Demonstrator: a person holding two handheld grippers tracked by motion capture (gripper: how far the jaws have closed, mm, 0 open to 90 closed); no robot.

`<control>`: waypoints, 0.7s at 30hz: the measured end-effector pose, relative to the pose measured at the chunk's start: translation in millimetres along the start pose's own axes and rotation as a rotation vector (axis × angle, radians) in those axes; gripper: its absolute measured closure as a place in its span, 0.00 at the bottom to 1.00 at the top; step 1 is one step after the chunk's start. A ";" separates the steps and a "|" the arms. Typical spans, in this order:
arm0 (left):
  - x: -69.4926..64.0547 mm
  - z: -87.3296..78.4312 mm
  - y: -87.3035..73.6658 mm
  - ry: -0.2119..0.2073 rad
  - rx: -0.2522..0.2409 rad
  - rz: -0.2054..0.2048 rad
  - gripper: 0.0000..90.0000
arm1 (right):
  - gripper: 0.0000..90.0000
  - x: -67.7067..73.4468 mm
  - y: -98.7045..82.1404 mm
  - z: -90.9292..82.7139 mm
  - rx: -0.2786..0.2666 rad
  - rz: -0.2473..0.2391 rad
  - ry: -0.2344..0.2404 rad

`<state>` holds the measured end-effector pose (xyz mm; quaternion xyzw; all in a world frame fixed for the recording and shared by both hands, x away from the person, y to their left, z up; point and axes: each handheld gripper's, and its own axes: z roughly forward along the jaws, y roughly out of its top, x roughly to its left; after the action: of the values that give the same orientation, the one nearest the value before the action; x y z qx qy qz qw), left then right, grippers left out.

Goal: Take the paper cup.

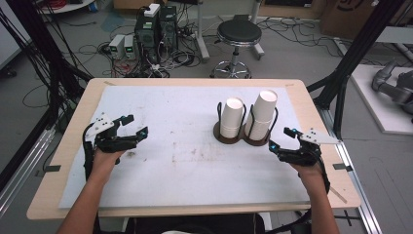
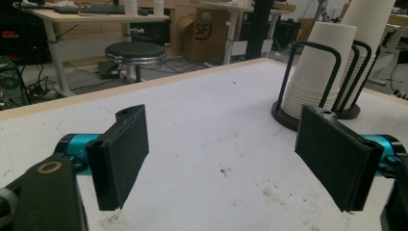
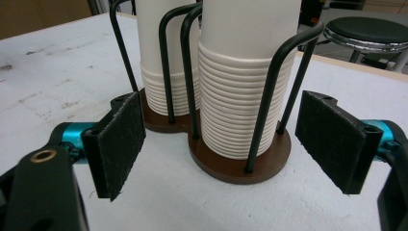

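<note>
Two stacks of white paper cups (image 1: 248, 114) stand upside down in a dark two-ring wire holder (image 1: 242, 138) on the white mat, right of centre. My right gripper (image 1: 279, 139) rests just right of the holder, open and empty; its view puts the nearer stack (image 3: 240, 91) and the holder's brown base (image 3: 240, 168) close ahead between the jaws, untouched. Over at the mat's left side my left gripper (image 1: 135, 125) stands open with nothing in it. The left gripper view has the cup stacks (image 2: 317, 72) farther off at upper right.
The white mat (image 1: 180, 161) covers a wooden table (image 1: 63, 161). A black stool (image 1: 238, 34), computer towers (image 1: 156, 29) and loose cables lie on the floor beyond the far edge. Black frame posts stand at both sides of the table.
</note>
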<state>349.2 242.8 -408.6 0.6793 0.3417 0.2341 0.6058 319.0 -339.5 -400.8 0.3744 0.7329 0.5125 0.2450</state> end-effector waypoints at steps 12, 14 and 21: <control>-0.6 1.2 0.8 0.003 -0.003 -0.011 0.22 | 0.20 0.4 -1.5 -2.7 -0.017 0.003 -0.008; -1.2 0.2 1.3 0.001 -0.008 -0.013 0.22 | 0.20 2.6 0.4 -3.3 -0.029 -0.006 -0.013; -2.0 3.3 0.6 -0.004 0.002 -0.001 0.22 | 0.22 6.9 5.7 -4.7 -0.057 -0.025 -0.034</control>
<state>350.4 239.1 -408.3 0.6803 0.3407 0.2321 0.6060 313.1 -335.5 -393.6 0.3666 0.7185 0.5234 0.2745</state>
